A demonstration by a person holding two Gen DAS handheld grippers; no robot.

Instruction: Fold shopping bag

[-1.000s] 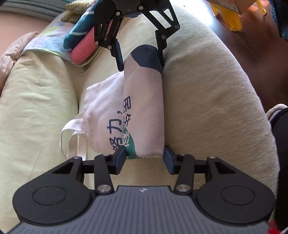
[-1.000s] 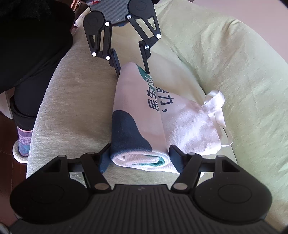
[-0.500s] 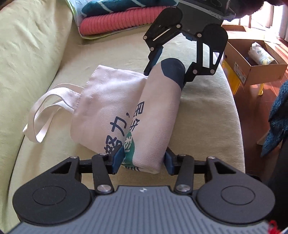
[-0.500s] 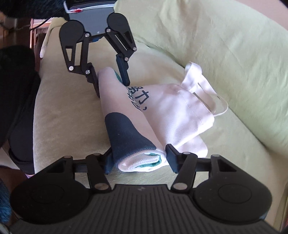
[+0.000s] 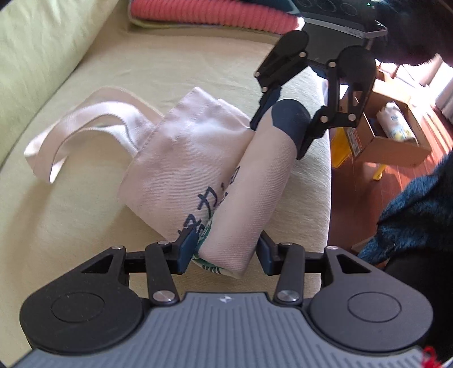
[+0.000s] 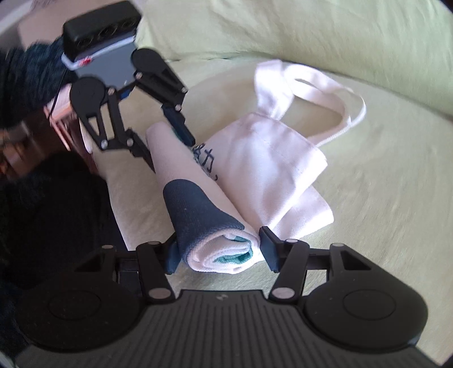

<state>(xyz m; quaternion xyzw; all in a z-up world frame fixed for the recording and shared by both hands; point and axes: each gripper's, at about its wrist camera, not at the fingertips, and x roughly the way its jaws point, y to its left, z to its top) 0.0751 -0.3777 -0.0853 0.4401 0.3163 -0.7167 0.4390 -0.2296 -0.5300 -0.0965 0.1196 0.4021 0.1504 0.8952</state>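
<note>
A white canvas shopping bag (image 5: 192,147) with dark lettering lies on a pale green sofa seat (image 5: 70,226), its lower part wound into a roll (image 5: 254,184). My left gripper (image 5: 223,249) is shut on the near end of the roll. My right gripper (image 5: 280,124) is shut on the far end, where the print is navy. In the right wrist view the roll (image 6: 198,203) runs from my right gripper (image 6: 218,252) up to my left gripper (image 6: 167,136). The unrolled part and the handles (image 6: 311,85) trail to the right, handles loose on the cushion.
Folded pink and teal textiles (image 5: 212,17) lie at the back of the seat. The sofa edge drops to a wooden floor with an open cardboard box (image 5: 396,136). A person's dark clothing (image 6: 42,212) is beside the seat edge. The backrest (image 6: 311,28) rises behind the bag.
Both grippers have turned about their own axes and risen a little with the roll between them. The right jaws have drawn in onto the roll's end. The bag's free part now lies at a slant.
</note>
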